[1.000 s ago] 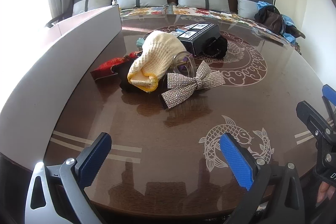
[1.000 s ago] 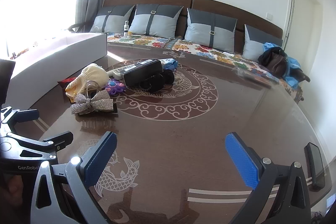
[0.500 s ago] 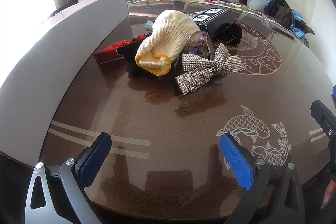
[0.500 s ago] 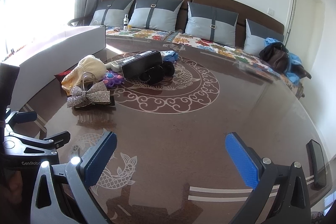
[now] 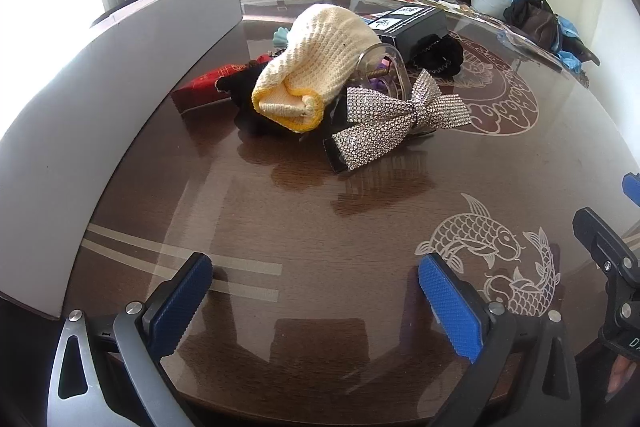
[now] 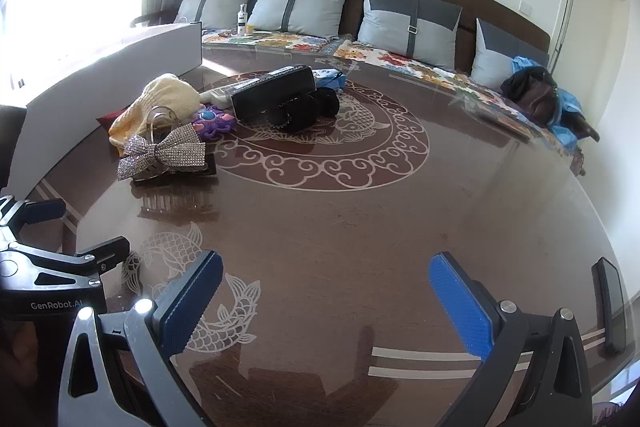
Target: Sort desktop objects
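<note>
A pile of objects lies on the round brown table (image 5: 320, 227). A cream knit glove with a yellow cuff (image 5: 316, 67) rests on black cloth. A rhinestone bow (image 5: 400, 115) on a black card lies beside it, in front of a clear tape dispenser (image 5: 384, 63). Behind are a black box (image 5: 416, 25), a black scrunchie (image 5: 438, 53) and a red packet (image 5: 208, 83). My left gripper (image 5: 316, 291) is open and empty, well short of the pile. My right gripper (image 6: 324, 295) is open and empty over the near table; the bow (image 6: 160, 151) lies far to its left.
A long white box (image 5: 100, 99) stands along the table's left edge. A purple toy (image 6: 212, 121) lies by the black box (image 6: 272, 95). A dark phone (image 6: 608, 303) lies at the table's right rim. A sofa with grey cushions (image 6: 304, 7) is behind.
My left gripper has moved forward toward the pile, so the glove and bow look larger and nearer. My right gripper has barely moved. Both stay open.
</note>
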Motion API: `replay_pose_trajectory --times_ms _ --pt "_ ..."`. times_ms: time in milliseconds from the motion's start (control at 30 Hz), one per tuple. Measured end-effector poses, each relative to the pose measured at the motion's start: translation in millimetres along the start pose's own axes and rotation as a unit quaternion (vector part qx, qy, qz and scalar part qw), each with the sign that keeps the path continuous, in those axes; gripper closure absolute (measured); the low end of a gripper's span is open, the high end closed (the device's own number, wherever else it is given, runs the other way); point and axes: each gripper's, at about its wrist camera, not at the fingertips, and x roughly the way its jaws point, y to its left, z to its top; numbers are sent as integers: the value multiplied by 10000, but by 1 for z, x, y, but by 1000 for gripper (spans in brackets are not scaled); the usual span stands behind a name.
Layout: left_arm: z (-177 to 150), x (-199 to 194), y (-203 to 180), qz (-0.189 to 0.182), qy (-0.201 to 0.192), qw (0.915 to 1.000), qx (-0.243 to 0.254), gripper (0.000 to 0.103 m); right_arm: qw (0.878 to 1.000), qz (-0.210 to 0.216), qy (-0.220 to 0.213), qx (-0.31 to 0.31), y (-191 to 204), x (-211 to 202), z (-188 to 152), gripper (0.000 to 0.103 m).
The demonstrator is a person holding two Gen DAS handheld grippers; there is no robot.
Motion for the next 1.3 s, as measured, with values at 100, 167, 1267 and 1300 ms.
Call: replay_pose_trajectory --times_ms 100,167,1267,1300 --pt "1 1 1 -35 31 10000 -24 0 10000 8 49 -11 1 2 -1 0" --pt "1 1 2 -42 30 10000 -13 0 10000 15 65 -11 1 3 -1 0" --pt "6 4 2 -261 151 9991 313 0 9984 -10 558 106 -10 21 -5 0" --pt "7 4 2 -267 154 9990 324 0 9981 -8 604 128 -12 23 -6 0"
